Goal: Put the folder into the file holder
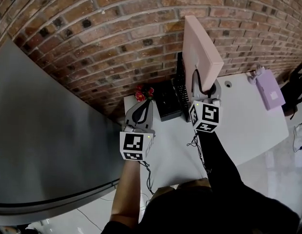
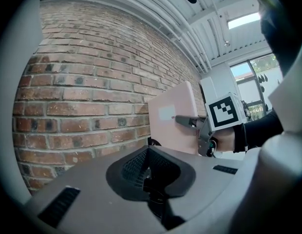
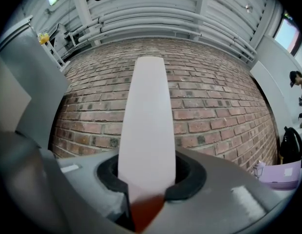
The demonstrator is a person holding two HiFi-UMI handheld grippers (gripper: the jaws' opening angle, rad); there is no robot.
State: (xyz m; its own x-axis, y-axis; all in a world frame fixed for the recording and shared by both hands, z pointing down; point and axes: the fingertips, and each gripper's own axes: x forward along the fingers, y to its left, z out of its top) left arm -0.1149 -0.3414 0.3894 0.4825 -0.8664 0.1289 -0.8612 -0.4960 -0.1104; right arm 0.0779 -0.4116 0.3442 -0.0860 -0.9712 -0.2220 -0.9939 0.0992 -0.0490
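Observation:
A pale pink folder point(image 1: 202, 45) stands upright in the air, in front of the brick wall. My right gripper point(image 1: 203, 84) is shut on its lower edge. In the right gripper view the folder point(image 3: 148, 121) rises straight up from between the jaws of that gripper point(image 3: 147, 191). The black mesh file holder point(image 1: 179, 94) stands on the white table against the wall, just below and left of the folder. My left gripper point(image 1: 141, 107) hovers to the holder's left, shut and holding nothing. Its own view shows its jaws point(image 2: 151, 179) together, with the folder point(image 2: 173, 118) to the right.
A black box point(image 1: 166, 105) and red flowers point(image 1: 144, 92) sit left of the file holder. A purple case point(image 1: 270, 89) lies at the table's far right. The white table point(image 1: 238, 126) ends at its front edge. A grey panel point(image 1: 44, 140) fills the left side.

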